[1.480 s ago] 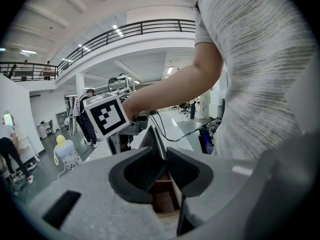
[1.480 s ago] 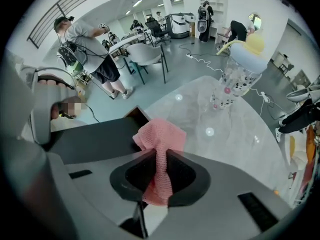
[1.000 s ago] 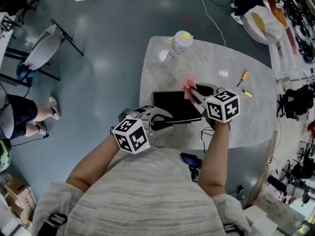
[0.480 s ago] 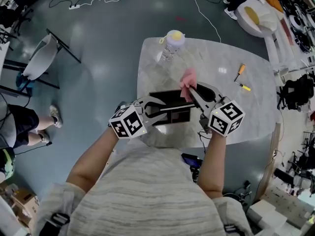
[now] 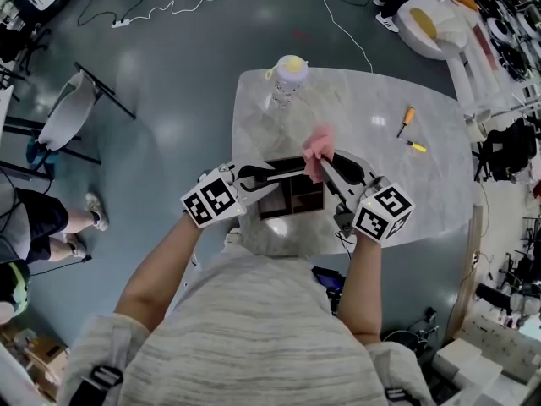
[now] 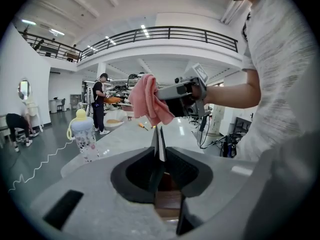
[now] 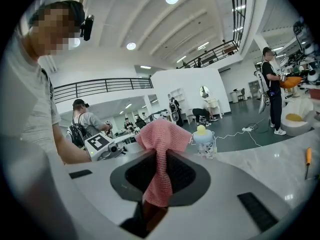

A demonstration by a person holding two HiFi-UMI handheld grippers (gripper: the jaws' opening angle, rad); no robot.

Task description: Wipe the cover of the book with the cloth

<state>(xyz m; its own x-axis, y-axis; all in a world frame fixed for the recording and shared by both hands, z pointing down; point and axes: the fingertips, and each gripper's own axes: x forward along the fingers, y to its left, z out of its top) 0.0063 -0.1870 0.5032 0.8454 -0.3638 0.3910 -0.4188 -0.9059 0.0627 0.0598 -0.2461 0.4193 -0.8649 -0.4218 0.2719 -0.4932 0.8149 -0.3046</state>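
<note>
1. Book (image 5: 292,197): dark, thin, hard-looking cover. It's over the near part of the marble table (image 5: 423,184), right in front of the person, btwn the two grippers. In the left gripper view the book (image 6: 159,143) shows edge-on, upright btwn the jaws, so prob tipped up off the top. How steep, can't tell.
2. left gripper (image 5: 279,176): jaws nipped tight on the book's left edge, thin slab pinched btwn the pads.
3. right gripper (image 5: 325,161): jaws clamped on the pink cloth (image 5: 317,145), which bunches above the tips and drapes down btwn them. It hangs just over the book's far right corner. Touching the cover or not, can't tell.
4. Handling, book: stiff, light-ish; cover looks smooth, so likely slippery. A one-edge pinch will prob let it pivot under wipe pressure. Best hold = deep on that edge, w/ light strokes toward the held side.
5. Handling, cloth: soft, knit, floppy, next to no weight. Grip a bunch, as here, and leave a loose pad free to meet the cover.
6. Keep clear: bottle (image 5: 287,76) at the far edge and screwdriver (image 5: 406,118) to the right, both well apart from the book.
</note>
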